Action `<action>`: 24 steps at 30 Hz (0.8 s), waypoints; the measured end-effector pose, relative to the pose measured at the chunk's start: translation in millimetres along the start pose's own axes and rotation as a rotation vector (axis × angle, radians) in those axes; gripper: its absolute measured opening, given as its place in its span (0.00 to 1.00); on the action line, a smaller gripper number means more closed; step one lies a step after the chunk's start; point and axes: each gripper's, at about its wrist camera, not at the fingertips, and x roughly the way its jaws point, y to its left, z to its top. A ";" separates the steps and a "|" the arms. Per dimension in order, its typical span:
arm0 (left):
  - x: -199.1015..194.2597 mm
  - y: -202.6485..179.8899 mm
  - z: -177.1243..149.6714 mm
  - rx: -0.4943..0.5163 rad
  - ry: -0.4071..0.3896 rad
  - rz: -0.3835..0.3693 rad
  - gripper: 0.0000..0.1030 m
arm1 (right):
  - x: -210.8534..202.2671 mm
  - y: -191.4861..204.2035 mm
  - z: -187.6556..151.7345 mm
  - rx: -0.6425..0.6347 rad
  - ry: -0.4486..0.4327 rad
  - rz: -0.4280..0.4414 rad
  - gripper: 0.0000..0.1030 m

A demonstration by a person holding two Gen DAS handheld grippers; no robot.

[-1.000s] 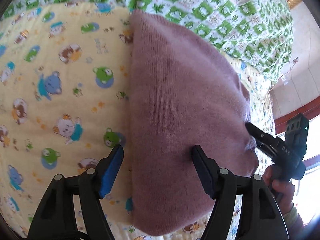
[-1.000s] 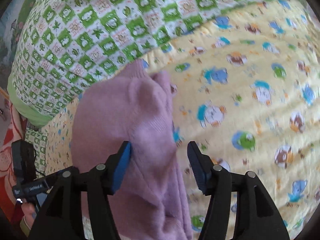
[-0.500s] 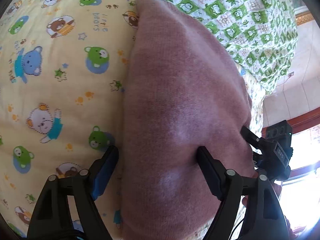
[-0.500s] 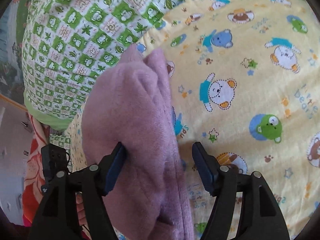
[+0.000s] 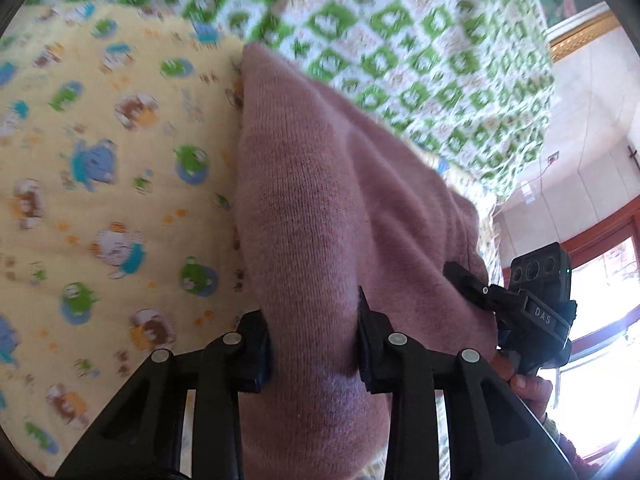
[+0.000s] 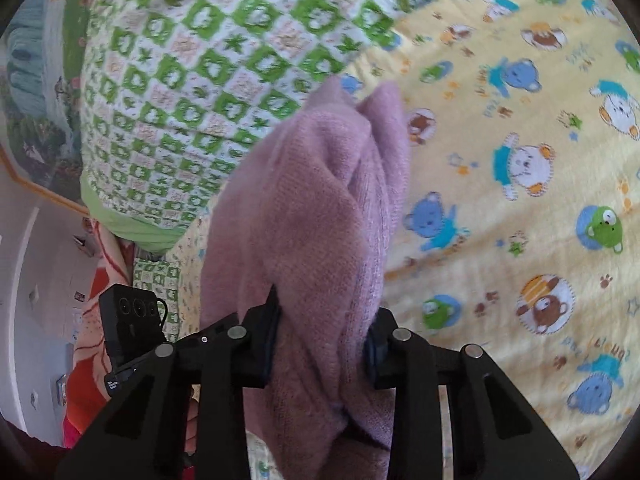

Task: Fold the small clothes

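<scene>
At the bottom centre of the left wrist view, the left tongs (image 5: 314, 344) are closing on a thick fold of the mauve knit garment (image 5: 320, 200). The right tongs (image 6: 320, 344) likewise squeeze its bunched edge. The garment lies on the yellow bear-print bed sheet (image 5: 100, 200); behind it, blurred, is probably a green checked quilt (image 5: 400, 32).

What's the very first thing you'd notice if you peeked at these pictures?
A fuzzy mauve-pink knitted garment bunched in the middle, with the black left claw and black right claw both closing on its near end. Under it spreads a yellow blanket printed with cartoon bears and frogs, and behind lies a green-and-white checked quilt.
</scene>
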 end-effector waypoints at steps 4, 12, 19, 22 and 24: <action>-53.6 12.3 -7.5 -0.016 -0.065 0.004 0.31 | 4.1 34.6 -12.4 -0.047 0.007 0.061 0.32; -159.5 63.6 -48.0 -0.079 -0.173 0.085 0.32 | 55.2 110.1 -53.5 -0.160 0.110 0.174 0.32; -218.3 114.2 -89.8 -0.172 -0.226 0.153 0.32 | 101.5 151.7 -87.1 -0.211 0.205 0.211 0.32; -228.2 124.9 -102.5 -0.190 -0.236 0.171 0.32 | 118.5 165.2 -101.7 -0.223 0.243 0.214 0.32; -233.2 133.7 -112.3 -0.201 -0.238 0.174 0.32 | 130.6 172.7 -112.1 -0.231 0.271 0.210 0.32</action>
